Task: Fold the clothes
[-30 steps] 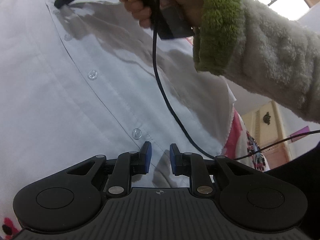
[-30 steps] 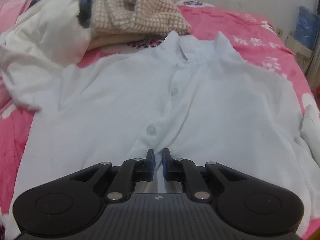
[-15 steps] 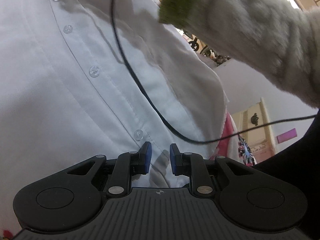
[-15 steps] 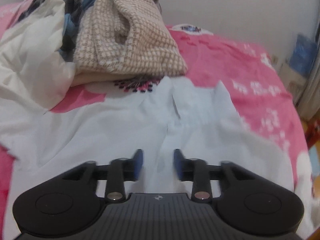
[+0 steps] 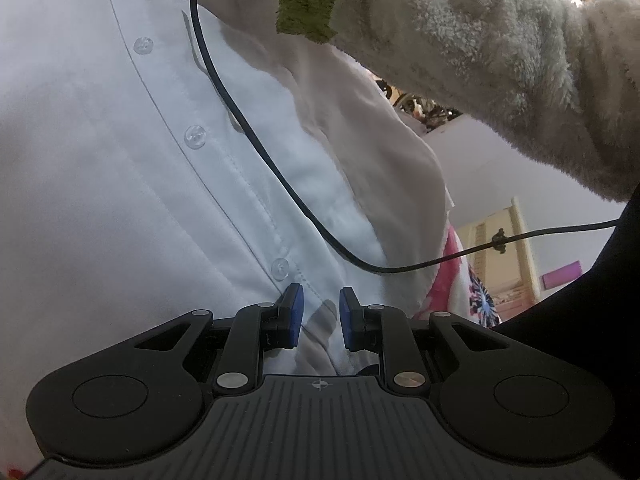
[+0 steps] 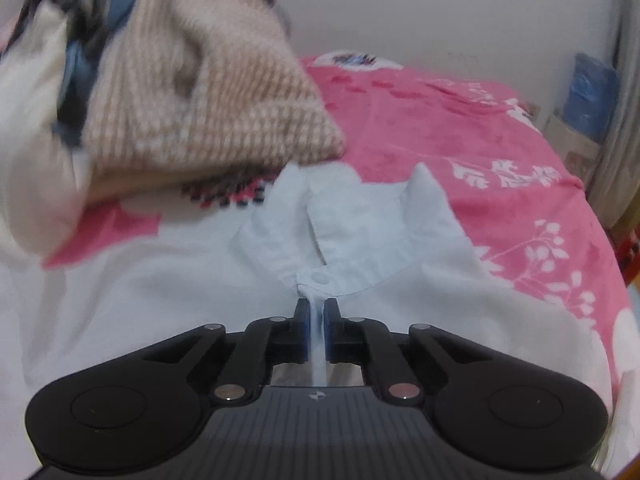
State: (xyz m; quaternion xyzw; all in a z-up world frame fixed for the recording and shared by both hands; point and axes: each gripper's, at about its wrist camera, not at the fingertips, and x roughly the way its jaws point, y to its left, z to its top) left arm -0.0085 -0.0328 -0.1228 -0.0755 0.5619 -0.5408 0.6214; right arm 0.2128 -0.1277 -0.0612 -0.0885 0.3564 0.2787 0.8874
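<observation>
Shirt (image 6: 400,240) lies flat, buttoned, on the pink bedspread (image 6: 500,140). My right gripper (image 6: 317,320) pinches its placket below the collar; my left gripper (image 5: 319,316) sits slightly parted at the hem.

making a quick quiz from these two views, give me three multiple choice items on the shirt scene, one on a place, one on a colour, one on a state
1. Where does the checked sweater lie?
A. beyond the shirt's collar, to the left
B. on the floor
C. under the right tongs

2. What colour is the bedspread?
A. green
B. pink with white flowers
C. plain black

3. What are the right tongs doing?
A. wide open in the air
B. shut on the shirt's button strip below the collar
C. holding a cable

Answers:
1. A, the sweater sits past the collar.
2. B, the bedspread shows pink with white flowers.
3. B, the right tongs pinch a ridge of the shirt.
</observation>
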